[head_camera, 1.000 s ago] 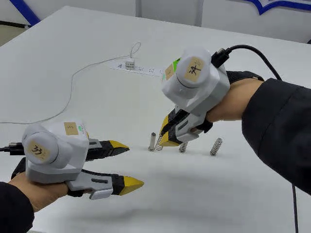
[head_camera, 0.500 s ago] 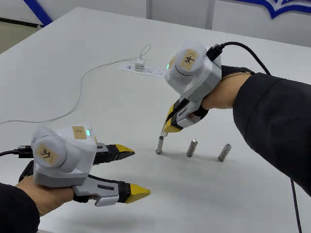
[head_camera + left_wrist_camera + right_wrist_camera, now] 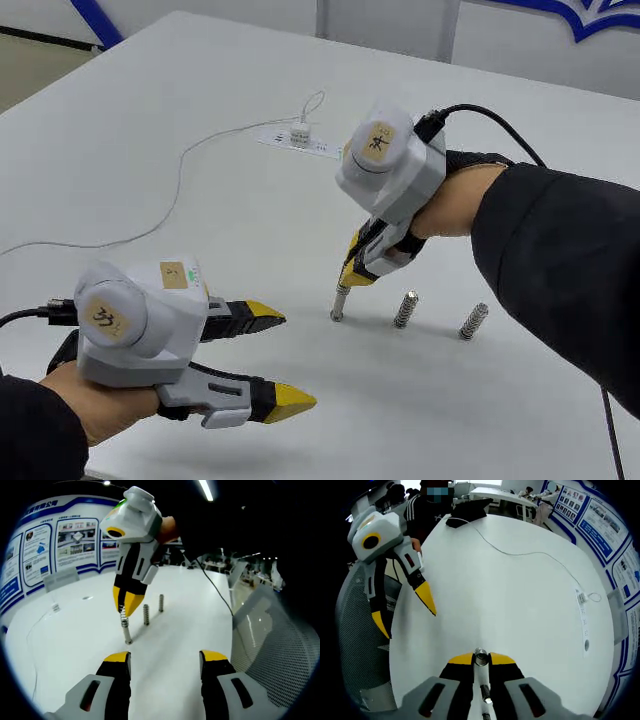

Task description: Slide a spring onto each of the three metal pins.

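1. Pinched in the right gripper (image 3: 352, 278), jaws narrow around it: a spring (image 3: 122, 611), gripped by its upper end so that the lower end hangs free for threading.
2. Directly beneath, upright on the table (image 3: 150, 130): the one bare pin (image 3: 340, 303). Spring's lower end at or just over the pin's top; cannot tell whether started on.
3. Held steep, nose down, probably to line the coil up with the pin's axis rather than meet it at a slant.
4. Beside the bare pin, in one row: middle pin (image 3: 405, 309) and end pin (image 3: 472, 320), each already wearing a spring. Third and last spring in hand, then, by the look of it.
5. Low and well apart from the row: left gripper (image 3: 285, 357), jaws wide, holding nothing. Likely hung back there to leave the pin in plain sight and the approach open.
6. Next, as a guess: straight down along the pin, then a loosening of the jaws. Risk of the coil snagging on the pin's tip or bowing sideways.
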Tool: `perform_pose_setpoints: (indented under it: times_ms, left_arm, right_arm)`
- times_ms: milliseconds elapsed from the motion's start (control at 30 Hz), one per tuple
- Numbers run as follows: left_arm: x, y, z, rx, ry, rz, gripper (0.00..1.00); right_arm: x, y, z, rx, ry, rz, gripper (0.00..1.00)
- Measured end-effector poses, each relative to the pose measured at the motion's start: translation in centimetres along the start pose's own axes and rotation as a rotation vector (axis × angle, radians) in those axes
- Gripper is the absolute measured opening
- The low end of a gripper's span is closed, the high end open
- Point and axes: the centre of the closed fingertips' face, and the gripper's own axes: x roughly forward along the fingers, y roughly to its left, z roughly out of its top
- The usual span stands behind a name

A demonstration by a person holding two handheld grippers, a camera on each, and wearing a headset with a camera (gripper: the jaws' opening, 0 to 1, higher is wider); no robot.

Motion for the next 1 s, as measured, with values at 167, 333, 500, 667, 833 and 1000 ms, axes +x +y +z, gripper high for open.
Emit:
perform_pose_setpoints:
  times_ms: [167, 333, 500, 667, 833, 1000]
  left_arm:
    - [0.0, 0.0, 0.1, 0.001, -0.001, 0.0, 0.56]
    - [0.0, 0.1, 0.2, 0.001, -0.001, 0.003, 0.56]
    - [-0.1, 0.3, 0.1, -0.002, 0.002, 0.007, 0.55]
    - [-0.2, 0.4, 0.0, -0.003, 0.004, 0.008, 0.55]
    - [-0.2, 0.5, 0.1, -0.004, 0.003, 0.011, 0.55]
    - [-0.1, 0.6, 0.3, -0.002, -0.001, 0.013, 0.55]
  right_arm:
    - [0.9, 0.1, -0.3, -0.001, 0.028, -0.012, 0.12]
    - [2.1, -0.1, -0.7, 0.011, 0.04, -0.027, 0.12]
    - [3.1, -0.2, -1.3, 0.033, 0.053, -0.024, 0.12]
    - [4.2, -0.4, -1.8, 0.039, 0.072, -0.023, 0.12]
    - [4.4, -0.7, -1.8, 0.052, 0.062, -0.027, 0.12]
    - [4.4, -0.9, -1.9, 0.048, 0.051, -0.035, 0.13]
